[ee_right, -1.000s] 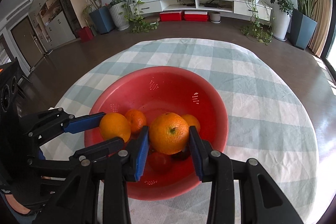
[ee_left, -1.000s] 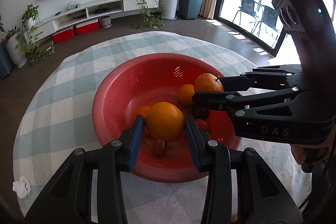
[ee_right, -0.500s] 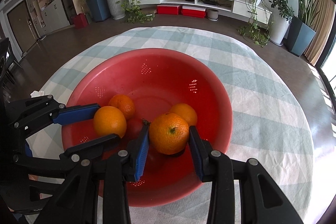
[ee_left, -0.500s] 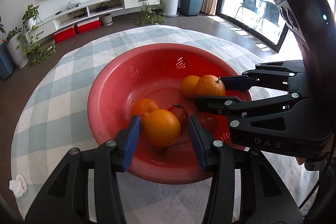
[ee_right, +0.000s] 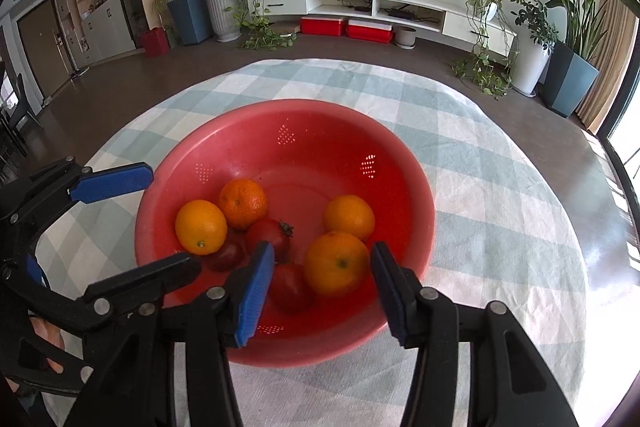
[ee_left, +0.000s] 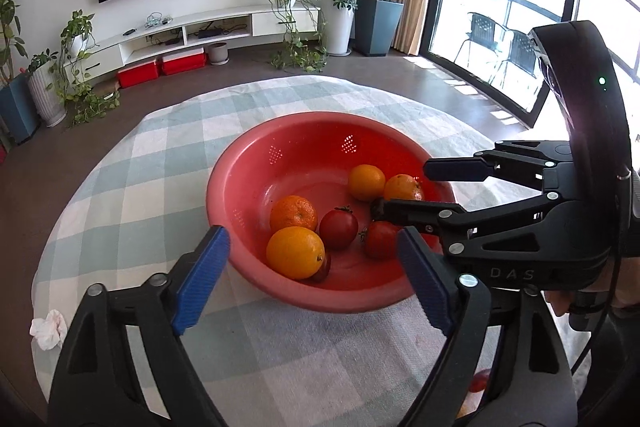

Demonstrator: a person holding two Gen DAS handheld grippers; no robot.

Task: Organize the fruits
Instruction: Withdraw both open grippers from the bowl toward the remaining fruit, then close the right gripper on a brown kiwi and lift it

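1. Left wrist view: left hand-held gripper (ee_left: 312, 269) jaws opening, spread wide at the near rim of the red colander bowl (ee_left: 240, 167), gripping nothing.
2. Just beyond, inside the bowl: a large orange (ee_left: 295, 251), free of both blue pads (ee_left: 200, 279).
3. "DAS" readable on the right hand-held gripper (ee_left: 400, 187) body.
4. Open checked worktop (ee_left: 132, 187) left of the bowl; crumpled tissue (ee_left: 49, 327) near its edge.
5. Right wrist view: right hand-held gripper (ee_right: 322, 285) jaws opening, an orange (ee_right: 336, 263) lying between, pads clear of it.
6. Oranges and tomatoes (ee_right: 269, 239) all in the bowl (ee_right: 416, 187); bare cloth (ee_right: 500, 227) to the right.
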